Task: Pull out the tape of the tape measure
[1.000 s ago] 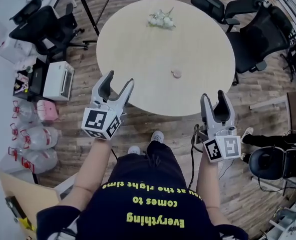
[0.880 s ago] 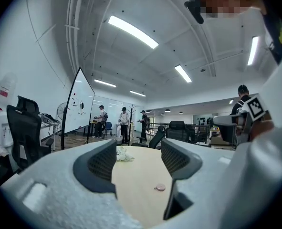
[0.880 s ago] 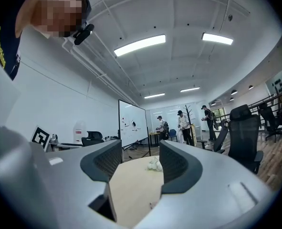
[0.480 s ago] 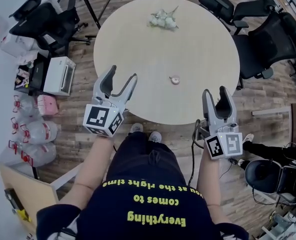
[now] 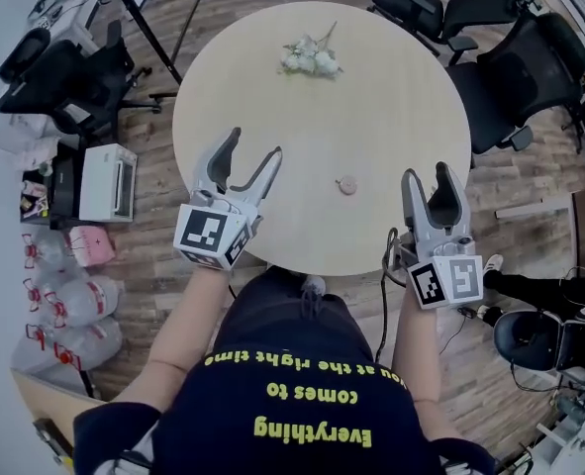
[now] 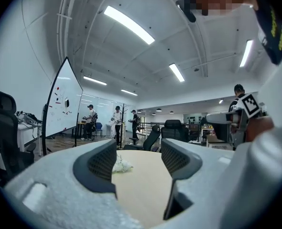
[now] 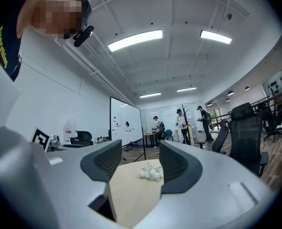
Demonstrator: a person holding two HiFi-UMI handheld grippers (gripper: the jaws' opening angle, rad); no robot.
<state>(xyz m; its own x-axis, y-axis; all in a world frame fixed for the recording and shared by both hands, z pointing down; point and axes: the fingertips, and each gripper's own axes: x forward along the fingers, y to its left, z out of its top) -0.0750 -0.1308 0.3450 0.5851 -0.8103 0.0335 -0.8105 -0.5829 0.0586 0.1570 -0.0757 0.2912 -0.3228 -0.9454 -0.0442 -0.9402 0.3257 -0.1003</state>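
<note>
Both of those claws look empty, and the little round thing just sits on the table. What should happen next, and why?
Probably move the right hand-held gripper forward and down to the small round tape measure. It lies alone on the table, and both grippers are open and empty. The left hand-held gripper looks slightly farther from it.

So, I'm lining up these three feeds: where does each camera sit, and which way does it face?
Head view: on the head, steeply down at round table; shirt, left tongs, right tongs show.
Left gripper view: on left tongs, level across the table; open jaws show.
Right gripper view: same from the right tongs.
All share the white flowers.
</note>
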